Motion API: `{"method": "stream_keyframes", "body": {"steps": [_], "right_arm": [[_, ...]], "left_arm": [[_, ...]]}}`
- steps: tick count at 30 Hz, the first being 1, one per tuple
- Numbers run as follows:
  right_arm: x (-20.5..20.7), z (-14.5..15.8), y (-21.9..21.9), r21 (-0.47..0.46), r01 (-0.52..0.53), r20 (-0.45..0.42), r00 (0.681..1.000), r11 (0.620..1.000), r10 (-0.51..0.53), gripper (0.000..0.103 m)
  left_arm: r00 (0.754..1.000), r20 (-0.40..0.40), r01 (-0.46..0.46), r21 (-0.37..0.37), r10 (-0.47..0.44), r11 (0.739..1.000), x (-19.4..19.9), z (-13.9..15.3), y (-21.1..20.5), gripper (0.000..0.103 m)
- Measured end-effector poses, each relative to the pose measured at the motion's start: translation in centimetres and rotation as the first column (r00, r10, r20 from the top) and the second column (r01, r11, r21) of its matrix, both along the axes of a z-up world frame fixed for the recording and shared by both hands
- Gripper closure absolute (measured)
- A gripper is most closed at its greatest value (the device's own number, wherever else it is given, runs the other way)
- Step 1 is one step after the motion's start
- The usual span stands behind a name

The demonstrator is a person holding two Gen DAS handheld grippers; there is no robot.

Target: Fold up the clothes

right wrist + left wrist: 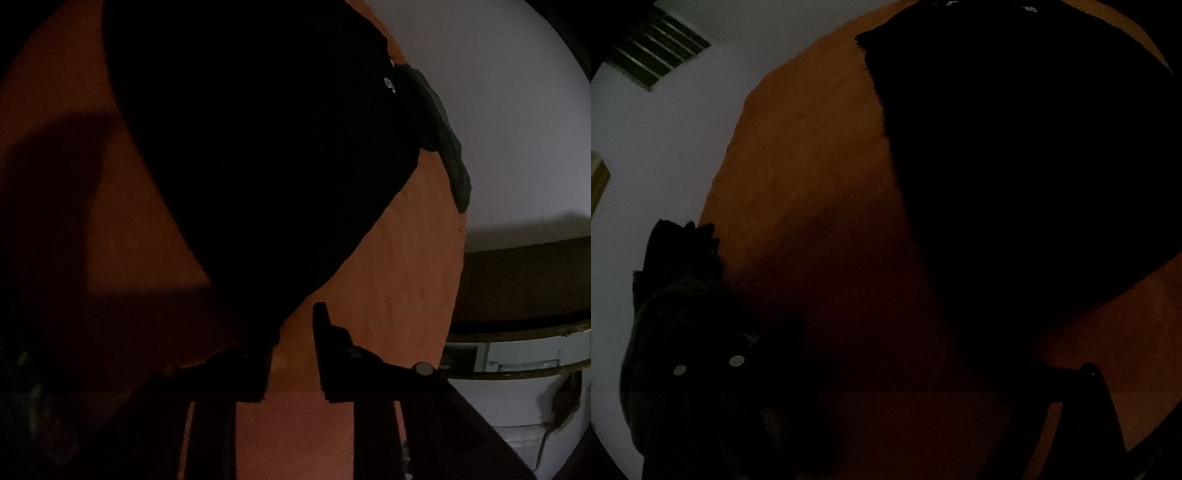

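On the orange surface (388, 280): black garment (258, 140) is lying flat.
Handling: I am judging it soft, light, floppy.
Hold: I am favouring its near corner edge.
Right gripper (291, 354): jaws are standing narrowly apart, nothing pinched.
Left gripper (905, 387): I cannot tell its state; too dark.

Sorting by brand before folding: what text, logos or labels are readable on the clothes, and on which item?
Black garment: small white print near its edge, too small and blurred to read.
The same garment's far edge in the left wrist view: white marks, unreadable.
Nothing else bears text.

Black garment (258, 140) lies on orange surface (388, 277) — right gripper (291, 332) fingers apart.
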State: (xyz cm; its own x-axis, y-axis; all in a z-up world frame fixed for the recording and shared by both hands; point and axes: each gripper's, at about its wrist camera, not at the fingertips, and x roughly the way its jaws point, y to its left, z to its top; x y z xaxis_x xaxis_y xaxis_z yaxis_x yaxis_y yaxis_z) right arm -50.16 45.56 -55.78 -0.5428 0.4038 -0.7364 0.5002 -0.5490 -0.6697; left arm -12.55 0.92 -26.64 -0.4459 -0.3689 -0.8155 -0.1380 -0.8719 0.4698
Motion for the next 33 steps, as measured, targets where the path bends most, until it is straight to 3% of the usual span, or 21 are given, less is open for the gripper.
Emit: {"method": "stream_keyframes", "body": {"steps": [3,4,5,6,7,8,9,10,14,23,26,28,30,31,33], "right_arm": [[-0.2,-0.2,-0.1,0.011,0.001,-0.008,1.000,1.000,-0.001,0.084],[-0.2,-0.1,-0.1,0.012,0.003,-0.017,1.000,1.000,-0.003,0.084],[-0.1,0.0,-0.1,0.014,0.005,-0.027,1.000,1.000,-0.004,0.090],[0.0,0.2,-0.1,0.005,0.014,-0.035,0.999,1.000,-0.013,0.095],[0.1,0.5,-0.1,-0.006,0.022,-0.047,0.999,1.000,-0.023,0.102],[0.3,0.8,-0.1,-0.005,0.023,-0.069,0.997,1.000,-0.023,0.102],[0.5,1.2,-0.2,-0.002,0.017,-0.094,0.995,1.000,-0.018,0.102],[0.8,1.6,-0.2,0.001,0.012,-0.119,0.993,1.000,-0.011,0.102],[1.7,3.4,-0.2,-0.001,0.000,-0.170,0.986,1.000,0.000,0.102],[1.2,6.4,0.2,-0.047,0.045,-0.214,0.975,0.998,-0.054,0.102],[1.9,7.4,-0.2,-0.053,0.046,-0.219,0.974,0.998,-0.056,0.102],[1.6,8.5,-0.2,-0.069,0.053,-0.217,0.974,0.996,-0.067,0.102],[0.2,9.8,0.4,-0.106,0.071,-0.199,0.976,0.992,-0.091,0.102],[-0.6,10.4,0.8,-0.129,0.081,-0.184,0.977,0.988,-0.104,0.102],[-2.4,11.7,1.6,-0.173,0.102,-0.153,0.980,0.980,-0.130,0.102]], "left_arm": [[0.999,-0.041,0.009,-0.030,-0.011,0.999,0.6,0.3,0.5,0.014],[0.999,-0.053,0.012,-0.015,-0.013,1.000,1.0,0.6,0.6,0.021],[0.998,-0.065,0.016,0.001,-0.015,1.000,1.3,0.9,0.7,0.032],[0.997,-0.076,0.019,0.017,-0.018,1.000,1.7,1.3,0.8,0.054],[0.996,-0.080,0.032,0.022,-0.030,0.999,2.1,1.5,1.1,0.062],[0.996,-0.084,0.045,0.027,-0.042,0.999,2.5,1.7,1.4,0.068],[0.994,-0.092,0.066,0.047,-0.061,0.997,3.0,2.1,1.8,0.085],[0.993,-0.096,0.082,0.071,-0.075,0.994,3.4,2.5,1.9,0.093],[0.984,-0.140,0.124,0.076,-0.112,0.989,4.7,4.5,2.1,0.094],[0.974,-0.195,0.135,0.082,-0.117,0.987,6.1,7.0,2.6,0.098],[0.976,-0.197,0.120,0.115,-0.096,0.986,5.6,8.4,2.5,0.098],[0.980,-0.187,0.097,0.169,-0.065,0.981,4.6,9.8,2.1,0.098],[0.988,-0.157,0.042,0.276,0.002,0.960,3.4,11.3,1.3,0.098],[0.990,-0.129,-0.011,0.370,0.063,0.929,2.4,12.2,0.4,0.098],[0.988,-0.080,-0.079,0.465,0.131,0.882,0.5,13.1,-0.6,0.098]]}}
